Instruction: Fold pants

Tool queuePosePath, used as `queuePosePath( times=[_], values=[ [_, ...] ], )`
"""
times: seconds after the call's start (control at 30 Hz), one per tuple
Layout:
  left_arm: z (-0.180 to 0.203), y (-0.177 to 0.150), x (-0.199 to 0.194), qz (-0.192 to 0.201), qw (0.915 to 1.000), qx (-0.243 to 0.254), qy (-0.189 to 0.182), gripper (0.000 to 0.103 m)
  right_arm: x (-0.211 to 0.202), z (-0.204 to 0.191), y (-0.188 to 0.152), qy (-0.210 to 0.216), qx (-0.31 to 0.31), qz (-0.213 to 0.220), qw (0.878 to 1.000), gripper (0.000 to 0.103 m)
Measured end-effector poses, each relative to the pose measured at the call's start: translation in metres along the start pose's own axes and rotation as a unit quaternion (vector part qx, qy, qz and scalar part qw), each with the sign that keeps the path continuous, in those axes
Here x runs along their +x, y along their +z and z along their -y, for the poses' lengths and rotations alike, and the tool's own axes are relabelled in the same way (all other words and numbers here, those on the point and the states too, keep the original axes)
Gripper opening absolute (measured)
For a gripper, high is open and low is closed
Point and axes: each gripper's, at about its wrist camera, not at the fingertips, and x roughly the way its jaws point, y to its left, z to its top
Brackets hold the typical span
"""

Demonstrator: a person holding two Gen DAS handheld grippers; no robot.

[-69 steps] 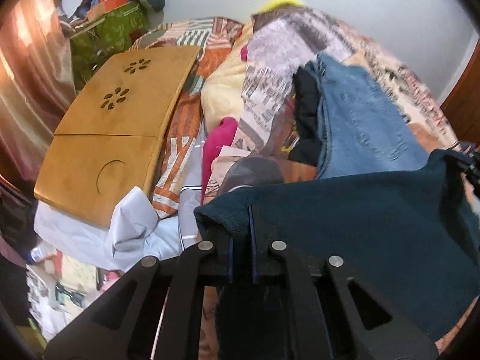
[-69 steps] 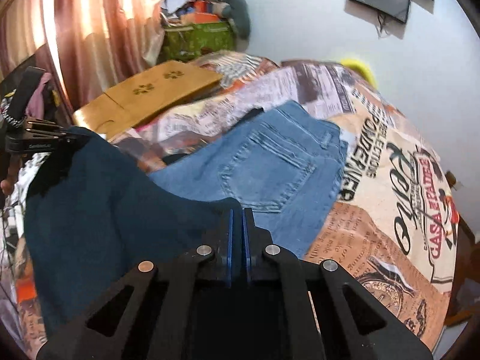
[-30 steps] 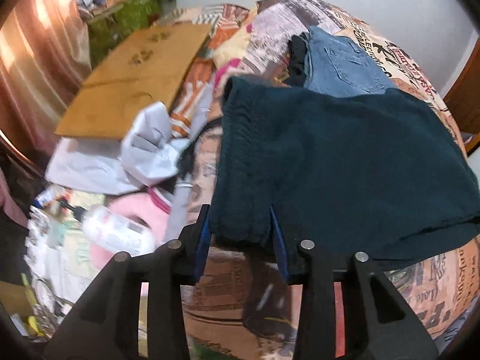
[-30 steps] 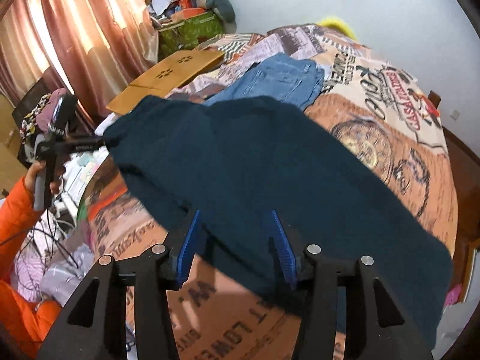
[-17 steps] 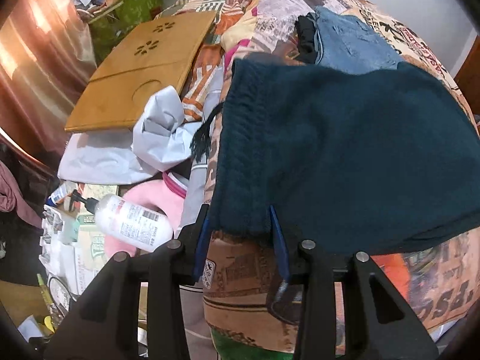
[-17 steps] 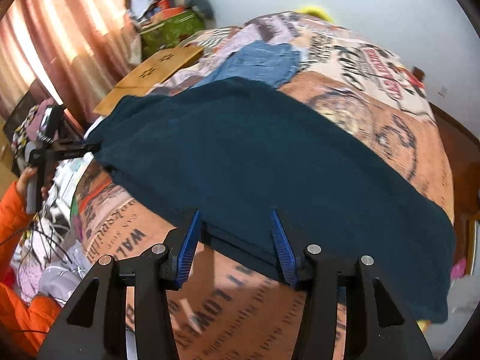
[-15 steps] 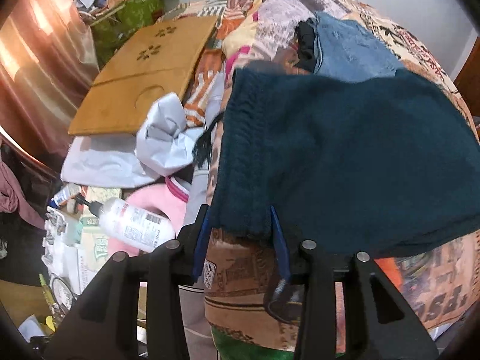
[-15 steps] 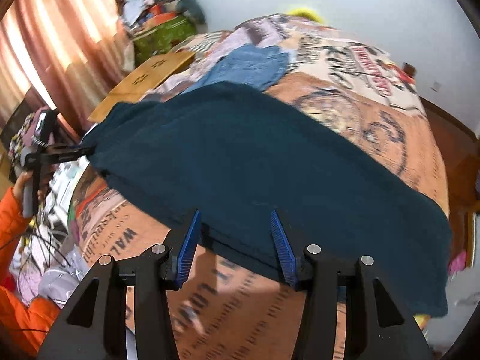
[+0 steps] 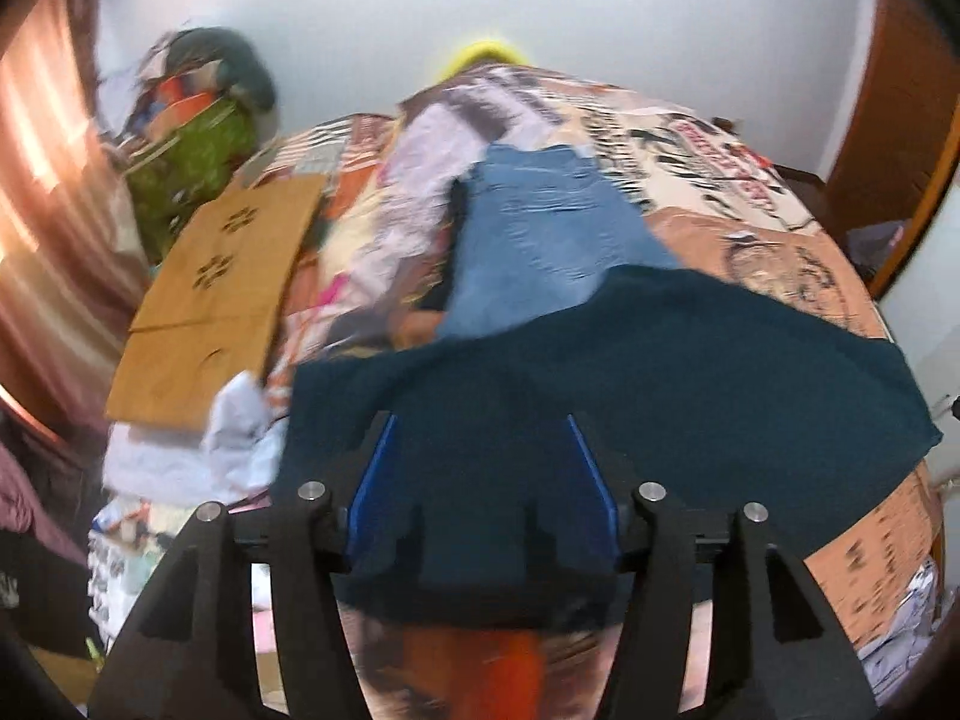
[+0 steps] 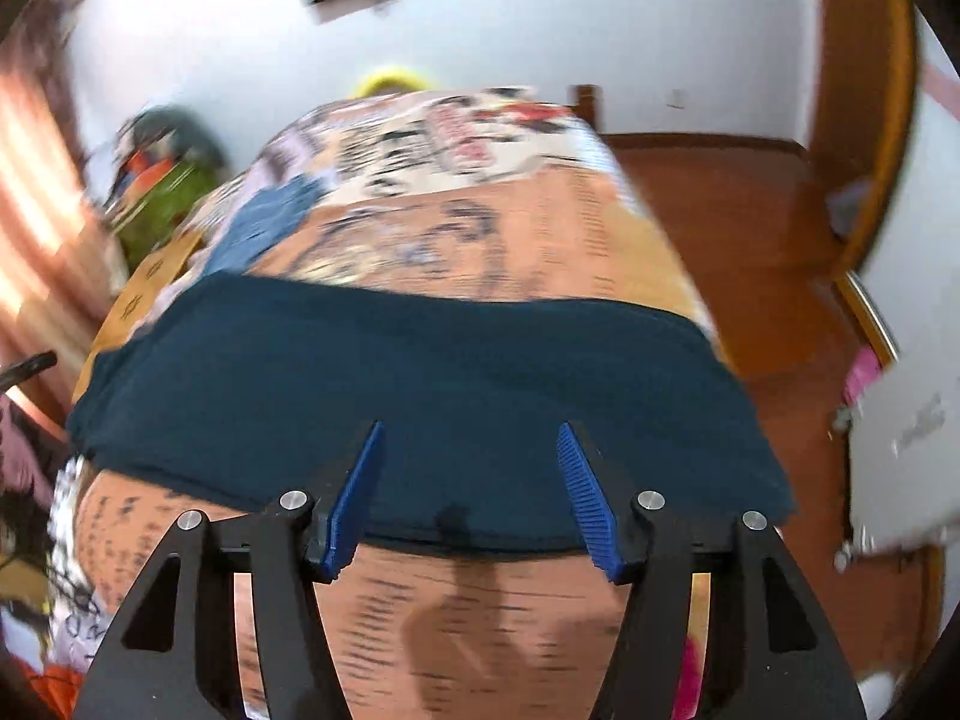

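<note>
Now both my tongs, left [image 9: 480, 468] and right [image 10: 471, 480], are opening and no longer pinch the dark teal pants [image 9: 630, 360], which lie spread flat across the bed [image 10: 510, 252] beside folded jeans [image 9: 540, 240]. Laying-out complete; next fold can start.

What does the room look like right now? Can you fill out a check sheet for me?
Surface: bed with a printed cover.
Job's things: dark blue pants spread flat across the bed.
Clutter: jeans, wooden board, white cloth.
Grippers: left gripper and right gripper opening, fingers apart, pants edge lying loose between them.
Cables: nothing seen.
Surroundings: white wall, curtain, wooden floor.
</note>
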Motion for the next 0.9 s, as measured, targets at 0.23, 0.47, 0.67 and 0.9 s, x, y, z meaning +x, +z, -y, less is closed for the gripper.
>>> queuePosePath(
  times=[0.23, 0.47, 0.67, 0.9],
  values=[
    [0.08, 0.027, 0.039, -0.026, 0.9989, 0.028, -0.026, 0.057, 0.0, 0.09, 0.004, -0.056, 0.065, 0.008, 0.996, 0.056],
    [0.126, 0.04, 0.085, -0.059, 0.997, 0.045, -0.022, 0.057, 0.04, 0.155, 0.016, -0.09, 0.098, -0.012, 0.991, 0.056],
    [0.15, 0.037, 0.117, -0.085, 0.9941, 0.065, -0.016, 0.057, 0.078, 0.16, 0.028, -0.058, 0.086, -0.031, 0.994, 0.056],
    [0.156, 0.034, 0.126, -0.084, 0.9939, 0.071, -0.005, 0.06, 0.108, 0.132, 0.049, 0.019, 0.015, -0.063, 0.998, 0.056]
  ],
)
